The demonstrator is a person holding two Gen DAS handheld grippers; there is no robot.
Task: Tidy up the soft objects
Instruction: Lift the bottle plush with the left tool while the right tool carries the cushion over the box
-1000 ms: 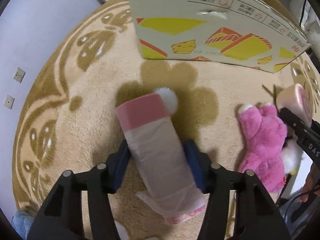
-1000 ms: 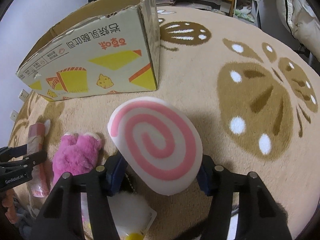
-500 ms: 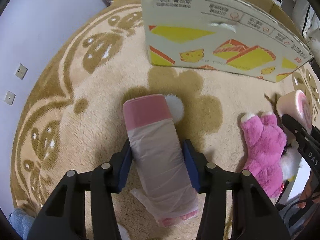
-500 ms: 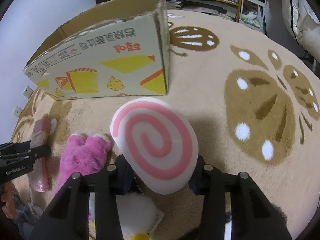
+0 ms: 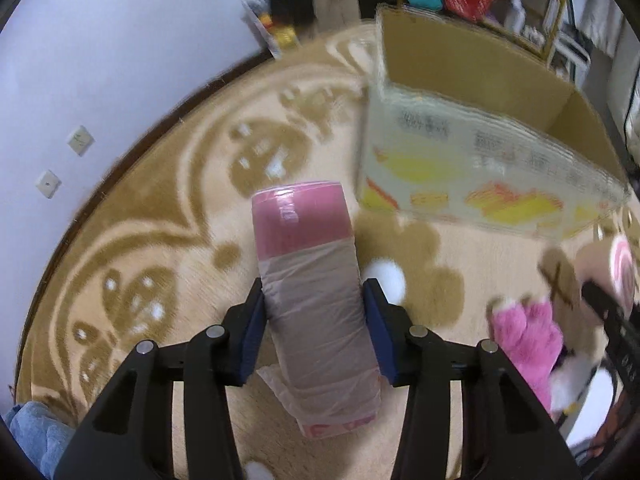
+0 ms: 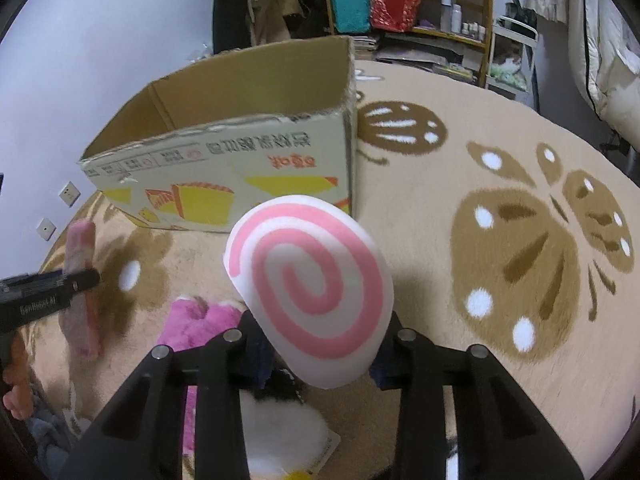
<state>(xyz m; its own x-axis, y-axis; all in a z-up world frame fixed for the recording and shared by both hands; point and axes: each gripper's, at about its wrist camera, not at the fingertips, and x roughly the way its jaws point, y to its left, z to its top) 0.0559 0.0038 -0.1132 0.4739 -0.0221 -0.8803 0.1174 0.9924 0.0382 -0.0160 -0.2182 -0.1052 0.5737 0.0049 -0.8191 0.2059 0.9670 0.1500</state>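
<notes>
My left gripper (image 5: 314, 328) is shut on a pink roll wrapped in clear plastic (image 5: 312, 280) and holds it above the rug. The roll also shows at the left of the right wrist view (image 6: 80, 280). My right gripper (image 6: 316, 360) is shut on a white cushion with a pink spiral (image 6: 308, 288), lifted off the rug; it shows at the right edge of the left wrist view (image 5: 622, 264). An open cardboard box (image 6: 224, 172) with yellow prints stands ahead, its inside visible (image 5: 480, 76). A pink plush toy (image 5: 528, 340) lies on the rug between the grippers.
The round beige rug (image 6: 460, 240) has brown butterfly patterns. A white fluffy toy (image 6: 280, 432) lies below my right gripper. A small white pompom (image 5: 386, 280) lies on the rug. Shelves with bags (image 6: 384, 0) stand behind the box. The wall (image 5: 100, 60) is at left.
Both grippers have risen and tilted up with their loads, so the box's open top and inside now show. The left view is blurred from motion.
</notes>
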